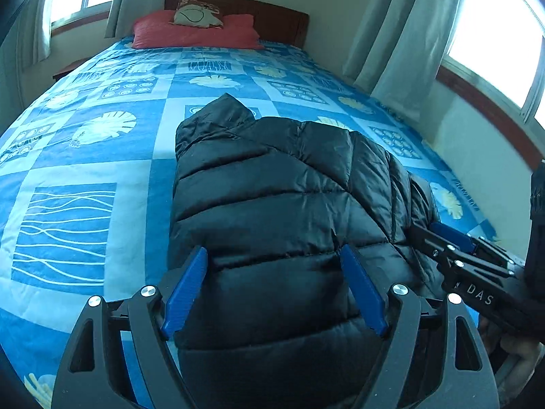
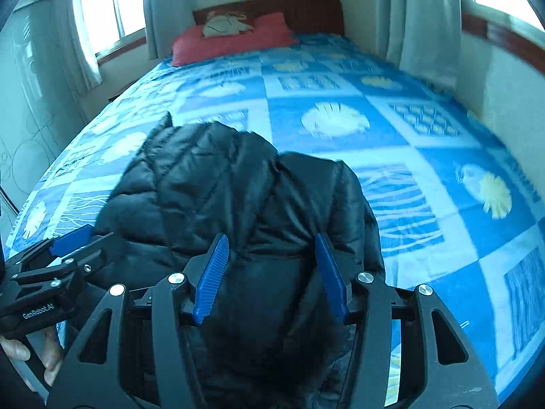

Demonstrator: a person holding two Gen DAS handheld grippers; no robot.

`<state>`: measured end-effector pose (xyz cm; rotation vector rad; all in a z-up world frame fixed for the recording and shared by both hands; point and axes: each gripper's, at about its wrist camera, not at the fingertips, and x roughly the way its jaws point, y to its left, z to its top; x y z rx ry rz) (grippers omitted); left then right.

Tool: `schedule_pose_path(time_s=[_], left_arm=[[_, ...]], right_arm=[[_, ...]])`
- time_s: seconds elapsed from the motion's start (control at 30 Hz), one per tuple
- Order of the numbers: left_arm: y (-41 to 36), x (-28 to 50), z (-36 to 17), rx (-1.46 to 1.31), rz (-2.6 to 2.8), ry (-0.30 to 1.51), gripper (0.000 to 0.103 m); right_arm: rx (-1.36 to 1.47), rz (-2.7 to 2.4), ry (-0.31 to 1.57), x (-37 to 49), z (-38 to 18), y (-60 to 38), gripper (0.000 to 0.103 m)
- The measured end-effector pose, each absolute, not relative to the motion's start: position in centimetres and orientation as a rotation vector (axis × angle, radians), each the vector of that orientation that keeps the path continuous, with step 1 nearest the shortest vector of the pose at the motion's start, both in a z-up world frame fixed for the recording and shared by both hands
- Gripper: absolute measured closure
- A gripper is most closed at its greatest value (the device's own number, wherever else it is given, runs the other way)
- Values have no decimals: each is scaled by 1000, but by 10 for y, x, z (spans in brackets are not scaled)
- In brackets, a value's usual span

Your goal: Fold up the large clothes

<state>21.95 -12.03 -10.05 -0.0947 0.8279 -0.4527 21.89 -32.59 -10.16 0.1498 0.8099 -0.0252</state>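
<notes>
Left wrist view is showing the left gripper (image 1: 274, 257) spread wide over the black puffer jacket (image 1: 279, 197) lying folded on the bed (image 1: 85, 156), gripping nothing; the right gripper (image 2: 272, 248) is hovering part-open above it, pads clear.

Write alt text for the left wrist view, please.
A black puffer jacket lies folded on a bed's blue patterned bedspread, framed by the left gripper with blue-padded jaws open. The right gripper enters at right.

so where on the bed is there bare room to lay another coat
Bare bedspread lies left of the black puffer jacket, right of it toward the curtains, and beyond it up to the red pillow. The near edge is crowded by the jacket and both tongs.
</notes>
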Motion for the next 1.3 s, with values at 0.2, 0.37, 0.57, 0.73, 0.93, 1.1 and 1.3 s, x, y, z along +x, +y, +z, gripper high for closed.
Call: schedule_pose_path(time_s=[0.2, 0.37, 0.57, 0.73, 0.93, 1.1, 1.3], left_arm=[[-133, 227, -121, -43, -419, 860, 17], [-134, 236, -132, -50, -404, 877, 16], [-140, 240, -140, -46, -385, 867, 14], [-142, 240, -143, -43, -375, 861, 14], [-143, 239, -147, -40, -361, 846, 14], [-146, 238, -145, -33, -356, 848, 13], [-147, 236, -137, -8, -343, 850, 12]], right_arm=[[160, -13, 833, 229, -128, -330, 51], [188, -9, 824, 235, -141, -332, 51], [202, -8, 807, 238, -151, -336, 51], [190, -19, 797, 239, -155, -334, 51], [191, -24, 791, 240, -155, -334, 51], [175, -30, 792, 239, -152, -334, 52], [144, -48, 774, 234, -140, -331, 51]])
